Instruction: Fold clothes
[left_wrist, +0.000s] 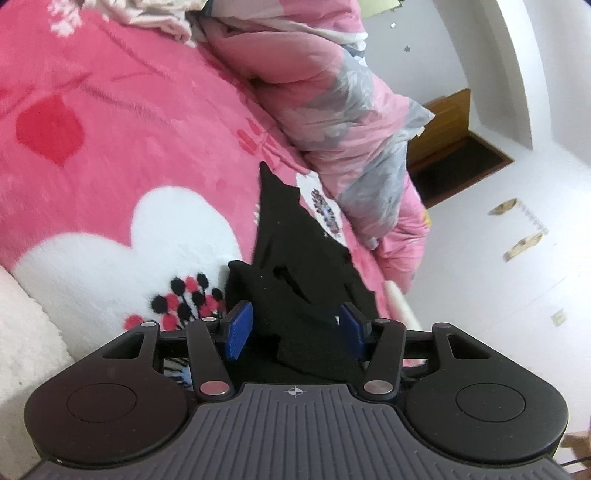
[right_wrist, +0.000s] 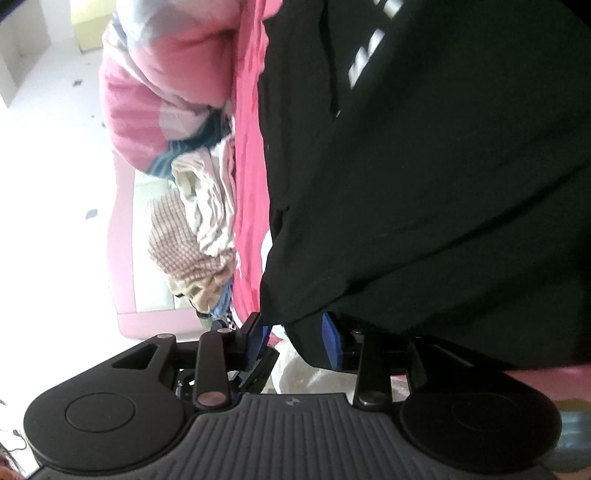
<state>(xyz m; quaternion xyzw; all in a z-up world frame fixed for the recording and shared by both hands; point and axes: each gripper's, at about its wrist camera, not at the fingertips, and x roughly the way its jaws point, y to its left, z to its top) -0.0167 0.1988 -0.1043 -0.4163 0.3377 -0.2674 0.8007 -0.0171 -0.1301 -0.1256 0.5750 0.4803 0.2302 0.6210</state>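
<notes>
A black garment (left_wrist: 291, 251) lies crumpled on the pink fleece blanket (left_wrist: 110, 147), rising to a point at its far end. My left gripper (left_wrist: 295, 328) is open. A loose bunch of the black cloth sits between its blue pads (left_wrist: 240, 330), and a sliver of light shows by the right-hand pad. In the right wrist view the same black garment (right_wrist: 424, 184), with white lettering (right_wrist: 369, 62), fills the right side. Its lower hem hangs between the pads of my right gripper (right_wrist: 295, 334), which is open. A gap shows beside the left pad (right_wrist: 258, 334).
A pink and grey quilt (left_wrist: 332, 92) is heaped along the bed's far side. Striped and checked clothes (right_wrist: 199, 221) are piled at the bed's edge. White floor (left_wrist: 517, 277) lies beyond. A white fluffy cover (left_wrist: 22, 332) sits at the near left.
</notes>
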